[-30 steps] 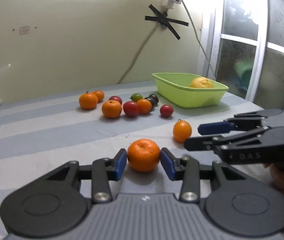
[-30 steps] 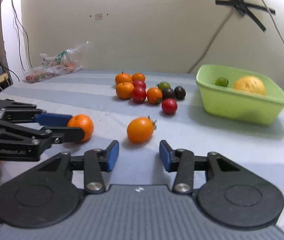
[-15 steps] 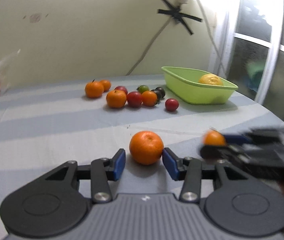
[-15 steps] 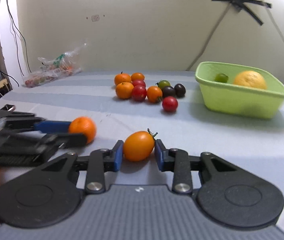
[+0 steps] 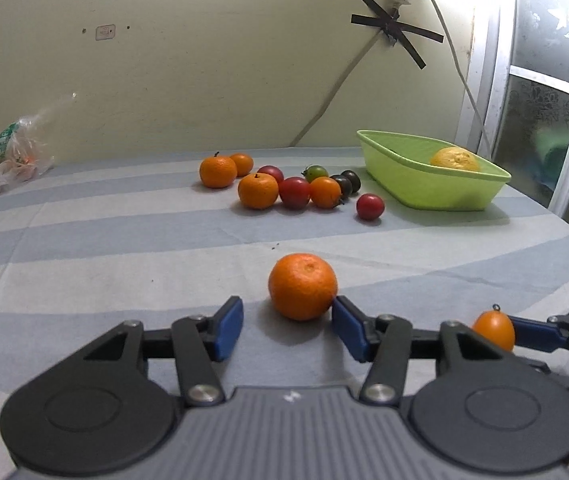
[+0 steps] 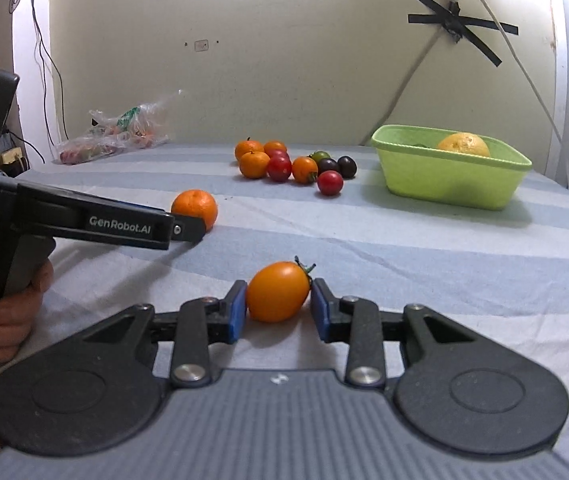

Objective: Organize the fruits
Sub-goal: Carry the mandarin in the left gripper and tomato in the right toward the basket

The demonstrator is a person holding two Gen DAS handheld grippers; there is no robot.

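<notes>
My left gripper [image 5: 287, 326] is open; a mandarin [image 5: 303, 286] lies on the cloth just ahead of its fingertips, touching the right pad. The mandarin also shows in the right wrist view [image 6: 195, 208]. My right gripper [image 6: 278, 310] is shut on an orange oval tomato [image 6: 278, 292], which also shows at the left wrist view's right edge [image 5: 493, 330]. A lime green basket [image 6: 450, 178] holding a yellow citrus fruit [image 6: 463, 145] stands at the back right. A cluster of mandarins and tomatoes [image 6: 292, 164] lies mid-table.
A striped blue-grey cloth [image 6: 424, 248] covers the table. A plastic bag [image 6: 112, 136] with produce lies at the back left by the wall. A window frame [image 5: 532, 92] stands right of the basket. The left gripper's body [image 6: 96, 226] reaches in from the left.
My right gripper has moved forward around the orange tomato and shut on it. My left gripper has drawn back slightly and left, so the mandarin now lies ahead of its tips.
</notes>
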